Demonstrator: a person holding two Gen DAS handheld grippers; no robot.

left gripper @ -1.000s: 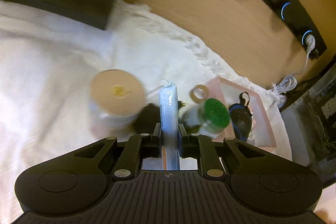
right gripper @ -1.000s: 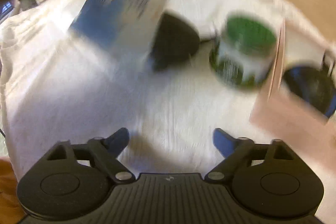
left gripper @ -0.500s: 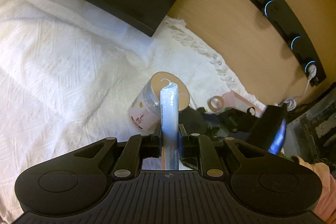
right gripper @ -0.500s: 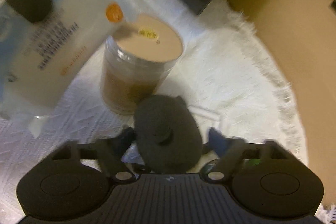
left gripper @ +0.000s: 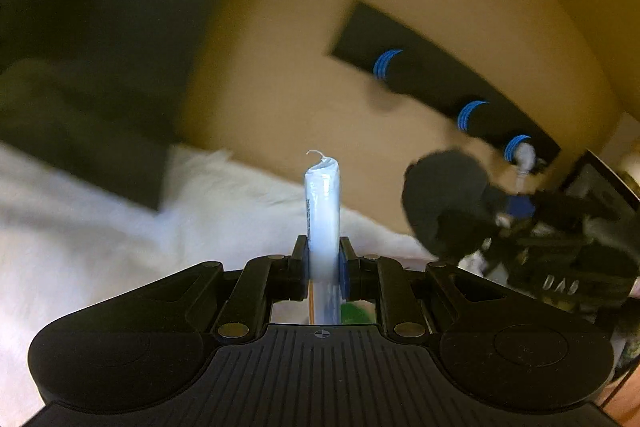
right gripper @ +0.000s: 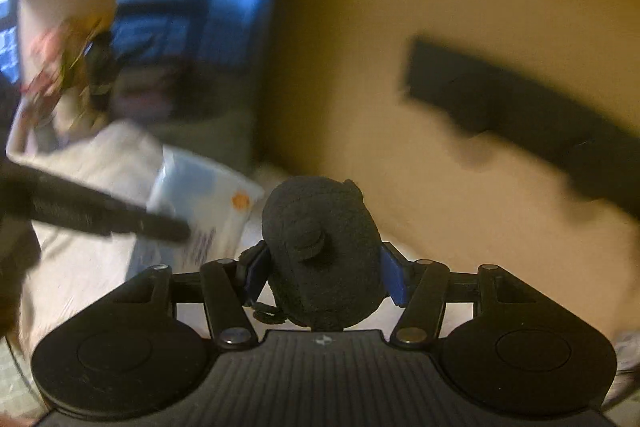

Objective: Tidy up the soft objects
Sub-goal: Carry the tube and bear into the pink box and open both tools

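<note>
The left gripper [left gripper: 323, 257] clamps a pale flat packet [left gripper: 322, 207] edge-on; white cloth [left gripper: 80, 227] beyond. The right gripper [right gripper: 324, 267] squeezes a dark soft pouch [right gripper: 320, 247]. Blurred black strip [left gripper: 440, 79] past both jaws; details unclear.

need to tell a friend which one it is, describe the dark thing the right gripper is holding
Start at the white cloth over the table. Above it, the right gripper grips a black fuzzy pouch between its blue-padded jaws. Unlike the flat, pale blue packet nearby, it is rounded and dark, with a small button.

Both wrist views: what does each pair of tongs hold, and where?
Left tongs: pale blue packet, near its edge. Right tongs: black fuzzy object, across its middle.
</note>
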